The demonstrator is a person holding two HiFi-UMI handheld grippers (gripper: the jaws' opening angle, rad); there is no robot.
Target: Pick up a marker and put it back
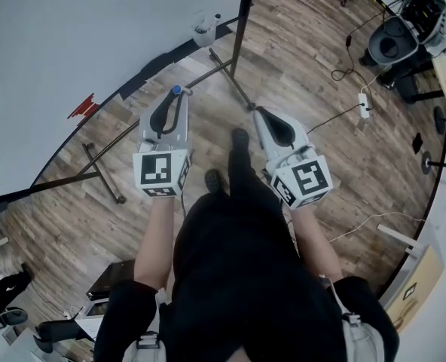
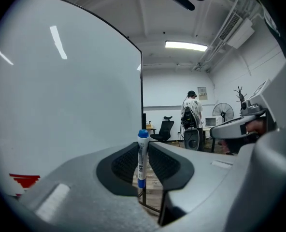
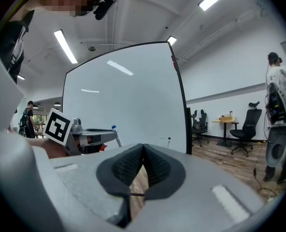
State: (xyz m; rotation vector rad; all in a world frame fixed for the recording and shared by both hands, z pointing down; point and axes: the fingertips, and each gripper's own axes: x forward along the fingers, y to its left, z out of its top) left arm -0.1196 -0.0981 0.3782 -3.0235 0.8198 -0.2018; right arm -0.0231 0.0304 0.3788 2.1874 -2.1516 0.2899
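Note:
My left gripper [image 2: 142, 151] is shut on a white marker [image 2: 142, 159] with a blue cap, which stands upright between the pads. In the head view the left gripper [image 1: 176, 93] points toward the whiteboard [image 1: 80, 36], and the marker's blue cap [image 1: 176, 90] shows at its tip. My right gripper [image 3: 143, 149] has its pads pressed together with nothing between them. The head view shows the right gripper [image 1: 259, 112] beside the left one, above the wooden floor. From the right gripper view I see the left gripper [image 3: 115, 132] and the marker's cap [image 3: 113, 127] in front of the whiteboard [image 3: 128, 100].
The whiteboard stands on a black frame with floor legs [image 1: 102, 173]. A small cup [image 1: 204, 29] hangs at its right edge. A person [image 2: 191, 112] stands far off by office chairs [image 2: 164, 128] and a fan [image 2: 222, 112]. Cables and a power strip [image 1: 364, 105] lie on the floor.

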